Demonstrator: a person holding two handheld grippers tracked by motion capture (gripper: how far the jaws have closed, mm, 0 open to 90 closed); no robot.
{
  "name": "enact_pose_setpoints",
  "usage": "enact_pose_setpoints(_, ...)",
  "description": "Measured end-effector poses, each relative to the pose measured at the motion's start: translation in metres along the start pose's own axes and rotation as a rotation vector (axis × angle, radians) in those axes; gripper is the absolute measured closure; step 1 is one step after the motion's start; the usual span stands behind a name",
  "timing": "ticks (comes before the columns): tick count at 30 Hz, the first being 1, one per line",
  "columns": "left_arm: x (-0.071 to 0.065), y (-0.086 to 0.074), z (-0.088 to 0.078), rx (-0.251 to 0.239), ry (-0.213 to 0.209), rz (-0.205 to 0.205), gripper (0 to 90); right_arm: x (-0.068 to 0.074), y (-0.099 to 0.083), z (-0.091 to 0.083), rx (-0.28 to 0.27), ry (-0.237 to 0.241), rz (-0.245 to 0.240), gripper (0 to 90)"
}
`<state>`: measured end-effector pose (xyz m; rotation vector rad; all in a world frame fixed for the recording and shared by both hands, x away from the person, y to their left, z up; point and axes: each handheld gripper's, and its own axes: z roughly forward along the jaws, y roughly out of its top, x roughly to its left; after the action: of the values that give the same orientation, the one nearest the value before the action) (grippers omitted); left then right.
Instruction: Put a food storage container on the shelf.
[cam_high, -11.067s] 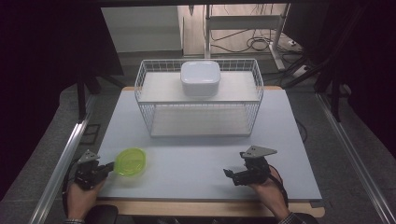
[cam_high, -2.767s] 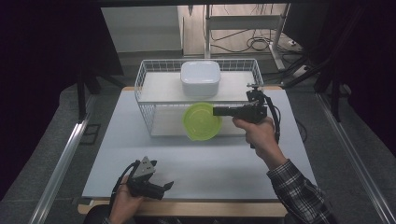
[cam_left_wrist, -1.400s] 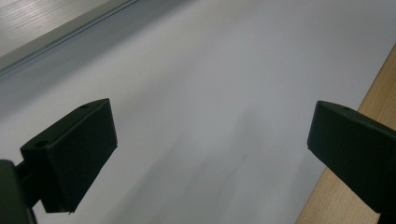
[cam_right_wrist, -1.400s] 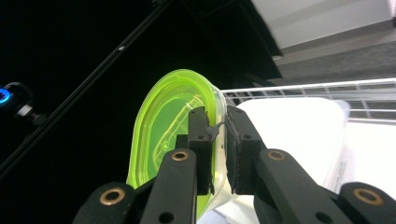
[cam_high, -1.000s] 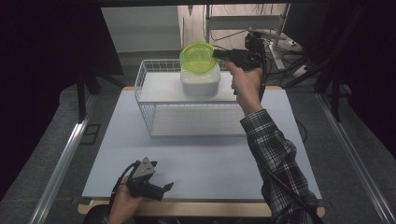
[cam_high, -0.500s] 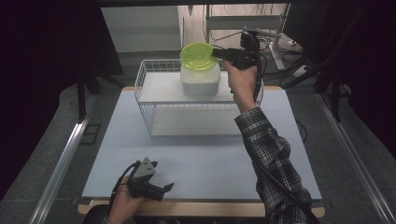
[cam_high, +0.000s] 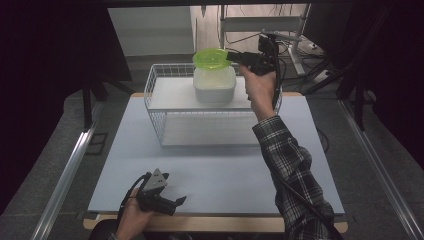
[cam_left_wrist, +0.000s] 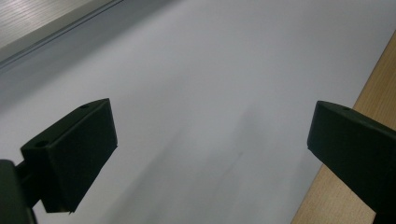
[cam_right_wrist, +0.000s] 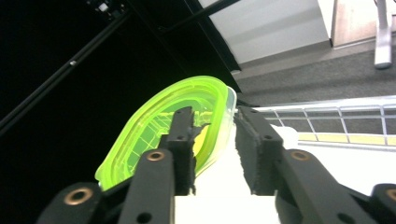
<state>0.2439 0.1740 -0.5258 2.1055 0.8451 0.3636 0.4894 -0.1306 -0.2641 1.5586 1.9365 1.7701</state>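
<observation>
1. The step in hand looks like the release: the translucent lime-green plastic bowl (cam_high: 211, 58) sits on top of the white lidded plastic container (cam_high: 214, 83), which stands on the upper shelf of the white wire basket rack (cam_high: 159, 107), upper middle of the high view.

2. The right tongs (cam_high: 235, 56) reach in level from the right of the bowl, held by a hand with a plaid sleeve (cam_high: 289, 165). Their jaws have just been opening. In the right gripper view the bowl's rim (cam_right_wrist: 219, 116) stands between the jaws: one pad lies against the inside of the bowl, the other stands clear of the outside wall, so the grip seems to be let go.

3. The left tongs (cam_high: 172, 202) rest low on the pale grey counter (cam_high: 210, 165), lower left of the high view, jaws wide apart with nothing between them; the left gripper view shows bare counter and a strip of its wooden edge (cam_left_wrist: 369, 88).

4. The next move, as I judge it, calls for spreading the right jaws a little further and drawing them straight back off the rim, without dragging the bowl off the container.

5. No brand, label or writing can be read anywhere.
</observation>
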Motion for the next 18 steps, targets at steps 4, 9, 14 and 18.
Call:
enact_pose_setpoints(4,0.0,0.0,0.0,0.003,0.002,0.004,1.3,-0.002,-0.001,-0.005,0.0,0.015,-0.021,54.8)
enact_pose_setpoints(9,0.0,0.0,0.001,0.008,0.003,0.008,1.3,-0.004,-0.008,-0.015,0.007,0.042,-0.067,45.3)
enact_pose_setpoints(14,0.0,0.0,0.001,0.003,0.005,0.005,1.3,-0.008,-0.018,-0.028,0.023,0.072,-0.108,38.2)
enact_pose_setpoints(18,0.0,0.0,0.001,0.002,0.005,0.001,1.3,-0.008,-0.027,-0.038,0.035,0.078,-0.158,35.1)
